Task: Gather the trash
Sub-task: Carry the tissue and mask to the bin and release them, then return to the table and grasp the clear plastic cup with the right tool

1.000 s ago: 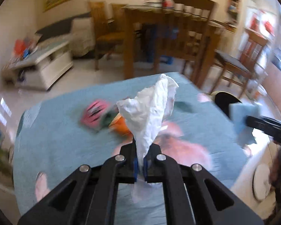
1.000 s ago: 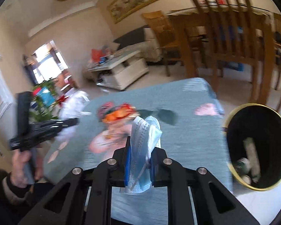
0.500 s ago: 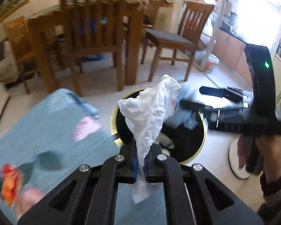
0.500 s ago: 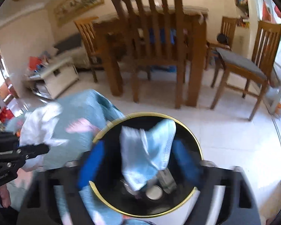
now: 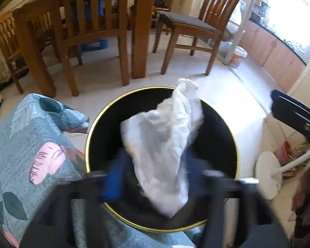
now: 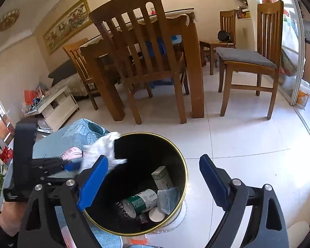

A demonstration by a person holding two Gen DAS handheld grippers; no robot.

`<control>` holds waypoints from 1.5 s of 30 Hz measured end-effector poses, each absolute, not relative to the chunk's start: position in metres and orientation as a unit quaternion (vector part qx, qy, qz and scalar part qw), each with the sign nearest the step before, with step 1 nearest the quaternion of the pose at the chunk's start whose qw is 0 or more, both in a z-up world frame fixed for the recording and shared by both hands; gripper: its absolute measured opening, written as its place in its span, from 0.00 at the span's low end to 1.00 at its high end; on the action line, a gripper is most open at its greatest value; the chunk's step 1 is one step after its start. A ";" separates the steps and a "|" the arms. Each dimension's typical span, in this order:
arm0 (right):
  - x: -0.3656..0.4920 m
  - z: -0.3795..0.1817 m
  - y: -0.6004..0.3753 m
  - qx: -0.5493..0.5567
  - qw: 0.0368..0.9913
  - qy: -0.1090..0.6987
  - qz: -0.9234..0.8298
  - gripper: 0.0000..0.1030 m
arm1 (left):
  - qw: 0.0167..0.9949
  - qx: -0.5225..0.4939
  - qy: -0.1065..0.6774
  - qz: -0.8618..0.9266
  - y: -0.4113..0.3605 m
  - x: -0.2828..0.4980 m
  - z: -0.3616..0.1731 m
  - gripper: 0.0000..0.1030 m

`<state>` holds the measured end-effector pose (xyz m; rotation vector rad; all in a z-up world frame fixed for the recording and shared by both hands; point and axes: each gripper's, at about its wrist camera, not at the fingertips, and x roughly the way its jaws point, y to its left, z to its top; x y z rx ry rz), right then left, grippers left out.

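Tiled dining room, black bin, both grippers' fingers opening, tissue between left's.

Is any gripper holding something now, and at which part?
Nothing is held. Left gripper is opening, the white tissue loose between its jaws above the bin. Right gripper is opening, empty.
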<state>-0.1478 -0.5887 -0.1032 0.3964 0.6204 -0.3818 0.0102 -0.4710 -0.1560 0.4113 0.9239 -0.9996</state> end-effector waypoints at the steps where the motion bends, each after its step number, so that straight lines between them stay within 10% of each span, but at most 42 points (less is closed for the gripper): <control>1: -0.149 -0.104 -0.589 0.194 0.915 0.302 -0.186 0.87 | 0.761 0.193 0.421 -0.455 -0.471 0.010 -0.156 0.82; 31: -0.105 -0.065 -0.423 0.131 0.933 0.324 -0.083 0.97 | 0.865 0.171 0.332 -0.335 -0.228 0.006 -0.075 0.97; 37: -0.043 -0.092 -0.316 0.098 0.920 0.373 0.063 0.66 | 0.899 0.127 0.360 -0.213 -0.066 0.048 -0.085 0.97; 45: 0.040 -0.115 -0.225 0.008 0.907 0.405 0.114 0.72 | 0.913 0.047 0.371 -0.165 0.028 0.091 -0.083 0.97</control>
